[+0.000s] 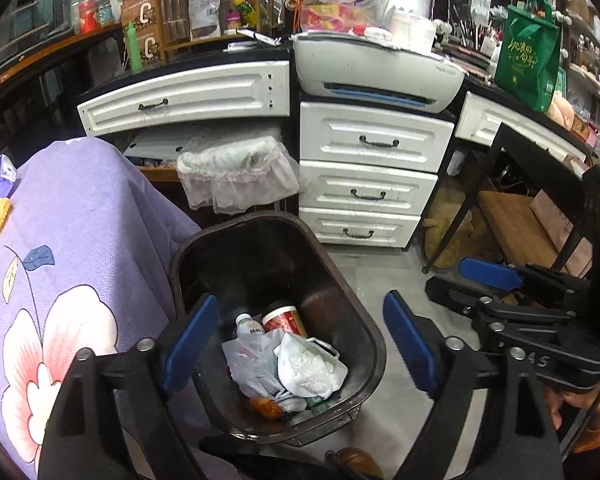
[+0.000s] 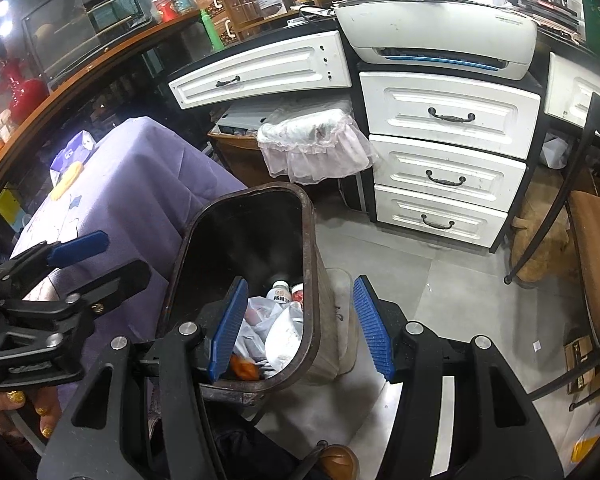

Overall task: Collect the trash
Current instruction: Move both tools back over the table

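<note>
my left tongs point(image 1: 300, 344) wide open over the bin point(image 1: 352, 308), nothing in them, trash point(image 1: 300, 364) piled at the bottom right below, right tongs point(image 2: 300, 328) half open, empty, straddling the bin's rim

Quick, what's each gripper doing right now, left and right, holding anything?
Left gripper: open, nothing held, above the trash bin.
Right gripper: open, empty, jaws astride the bin's right wall.

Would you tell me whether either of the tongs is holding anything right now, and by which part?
Nothing is held. The left tongs and right tongs both stand open and empty over the trash bin.
</note>
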A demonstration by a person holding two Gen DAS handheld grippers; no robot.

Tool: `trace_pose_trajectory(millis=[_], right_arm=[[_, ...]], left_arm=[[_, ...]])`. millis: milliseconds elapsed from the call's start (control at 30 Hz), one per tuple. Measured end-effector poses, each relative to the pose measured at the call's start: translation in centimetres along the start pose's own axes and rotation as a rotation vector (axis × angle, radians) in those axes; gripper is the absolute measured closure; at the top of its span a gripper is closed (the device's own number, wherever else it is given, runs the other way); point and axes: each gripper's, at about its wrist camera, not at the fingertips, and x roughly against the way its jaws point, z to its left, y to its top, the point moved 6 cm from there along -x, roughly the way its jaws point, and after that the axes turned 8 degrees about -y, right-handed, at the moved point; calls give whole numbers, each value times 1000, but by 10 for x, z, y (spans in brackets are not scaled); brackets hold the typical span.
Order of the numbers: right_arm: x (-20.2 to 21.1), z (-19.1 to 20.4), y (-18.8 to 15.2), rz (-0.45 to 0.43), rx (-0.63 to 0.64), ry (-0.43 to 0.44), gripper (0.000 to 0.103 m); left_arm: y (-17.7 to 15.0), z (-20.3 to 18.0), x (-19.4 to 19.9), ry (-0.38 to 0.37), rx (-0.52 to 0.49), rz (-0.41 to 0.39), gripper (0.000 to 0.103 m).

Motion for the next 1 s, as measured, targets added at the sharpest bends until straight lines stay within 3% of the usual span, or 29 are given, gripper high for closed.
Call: trace_pose_trajectory(millis=[267,367,433,1000], right_arm=[[7,8,4,-13,0,23,47],[12,13,7,-25,4,35,34],[17,20,9,-34,18,50,33],[41,125,39,-87,198,207,33]], left_arm=[[11,-4,29,-21,5,-91,9],[14,0,40,-20,18,-116,7],[14,5,47,-13,31,-129,6],[-3,93,120,51,189,-208,6]])
